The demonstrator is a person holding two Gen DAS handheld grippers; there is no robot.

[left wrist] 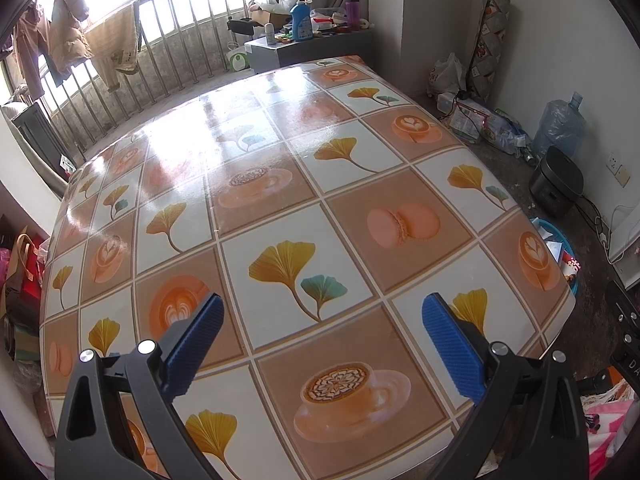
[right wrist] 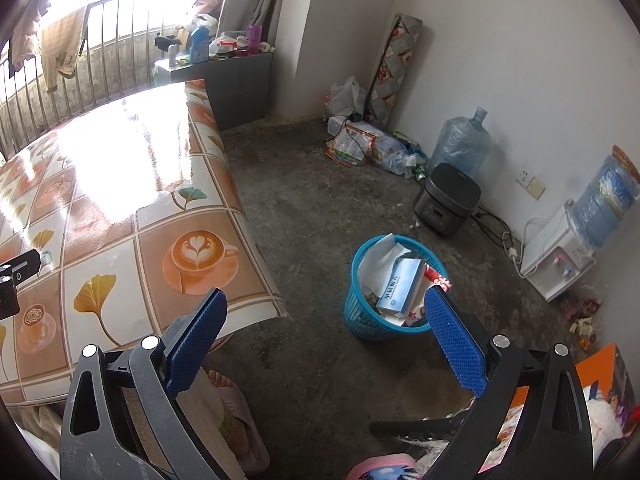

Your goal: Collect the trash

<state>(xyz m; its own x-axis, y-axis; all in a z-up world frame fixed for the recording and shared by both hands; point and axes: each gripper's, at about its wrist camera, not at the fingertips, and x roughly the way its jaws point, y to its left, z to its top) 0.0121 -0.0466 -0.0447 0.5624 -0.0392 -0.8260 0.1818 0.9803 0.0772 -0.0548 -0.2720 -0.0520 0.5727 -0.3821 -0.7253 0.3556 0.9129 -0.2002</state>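
Right gripper (right wrist: 326, 344): blue-padded fingers spread wide, nothing between them, held above the bare concrete floor (right wrist: 320, 208) just off the table's right edge. Left gripper (left wrist: 322, 344): likewise spread and empty, hovering over the table (left wrist: 280, 168), whose glossy cloth of coffee cups and ginkgo leaves carries no loose item in either view.

The task's thing — a blue plastic basket (right wrist: 360, 316) holding the trash — stands on the floor ahead of the right gripper and slightly to its right; the right-hand finger's tip overlaps the basket's near rim in the right wrist view. In the left wrist view the same basket (left wrist: 540, 224) shows only as a sliver past the table's right edge, well apart from the left gripper, so the right hand is judged the nearer one.

Contents: a pale blue carton (right wrist: 402, 286) lying tilted, its long axis running from near-left up toward far-right; crumpled white paper (right wrist: 380, 260) behind it; a red-and-white wrapper (right wrist: 438, 278) at the right rim. The basket looks well filled, with the carton standing proud of the rim.

Judgement: with the tabletop bare, collecting there appears done — any further pieces would have to come from the floor, such as the scraps (right wrist: 584, 320) near the water dispenser (right wrist: 556, 256).
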